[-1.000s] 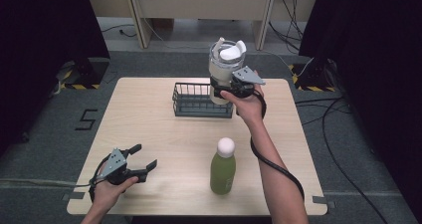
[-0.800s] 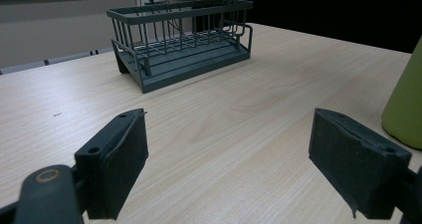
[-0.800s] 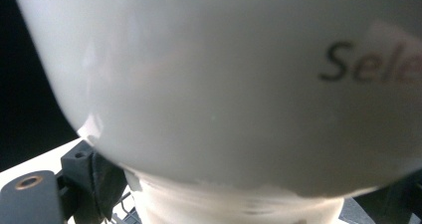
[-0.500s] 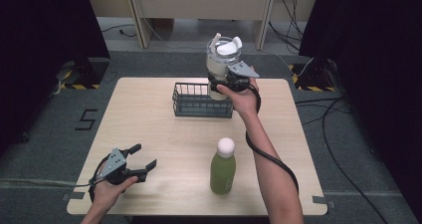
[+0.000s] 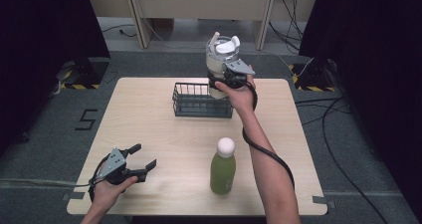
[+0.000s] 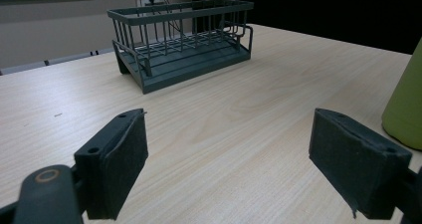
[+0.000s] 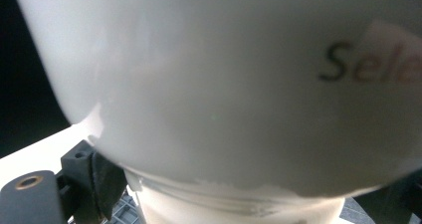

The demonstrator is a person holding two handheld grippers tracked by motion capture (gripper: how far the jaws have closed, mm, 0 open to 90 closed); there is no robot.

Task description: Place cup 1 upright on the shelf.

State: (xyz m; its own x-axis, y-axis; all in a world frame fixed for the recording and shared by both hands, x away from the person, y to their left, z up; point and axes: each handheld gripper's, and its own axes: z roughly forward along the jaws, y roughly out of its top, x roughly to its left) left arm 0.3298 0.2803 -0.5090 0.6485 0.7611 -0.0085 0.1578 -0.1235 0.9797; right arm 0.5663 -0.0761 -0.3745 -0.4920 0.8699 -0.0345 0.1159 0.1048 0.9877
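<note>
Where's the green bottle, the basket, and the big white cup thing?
green bottle point(image 5: 222, 173), high view, on its green body.
basket point(image 5: 201, 107), high view, on its near wire wall.
white cup point(image 5: 219, 59), high view, on its pale side under the lid, held up by the right hand-held gripper point(image 5: 225, 79).

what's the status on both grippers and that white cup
Right gripper shut on white cup, held above wire basket's right end. Left gripper open, low at table's near-left corner. Green bottle upright, apart from both.

light wooden table point(image 5: 164, 129), wire basket point(image 5: 199, 100), green bottle point(image 5: 222, 169)
</note>
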